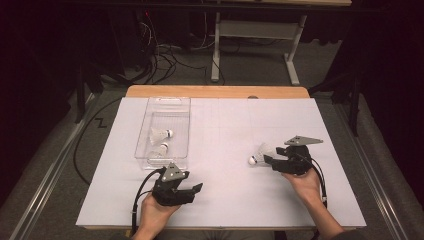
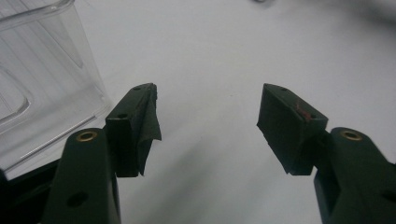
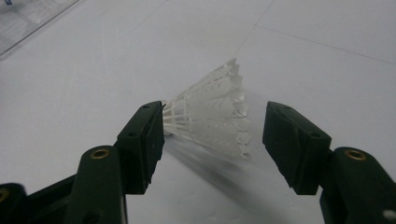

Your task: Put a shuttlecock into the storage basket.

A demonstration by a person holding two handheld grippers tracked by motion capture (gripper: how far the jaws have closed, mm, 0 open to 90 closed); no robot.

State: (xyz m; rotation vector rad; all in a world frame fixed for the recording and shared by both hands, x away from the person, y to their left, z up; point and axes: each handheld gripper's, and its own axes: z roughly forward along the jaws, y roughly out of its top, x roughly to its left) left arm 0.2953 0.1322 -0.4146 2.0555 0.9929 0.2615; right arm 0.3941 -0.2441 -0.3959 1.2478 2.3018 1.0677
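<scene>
A white plastic shuttlecock (image 3: pixel 212 114) with a lattice skirt is lying on its side on the white table (image 1: pixel 225 190), between the right gripper (image 1: pixel 269 161)'s parted jaws, one pad touching its skirt. The left gripper (image 1: pixel 192 192) is resting near the clear bin (image 1: pixel 145 130), jaws apart and empty.

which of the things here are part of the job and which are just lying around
In the job:
loose shuttlecock between the right claw's jaws
clear bin
two shuttlecocks in the bin
left claw, open

Lying about:
cables on the floor
table legs behind
</scene>
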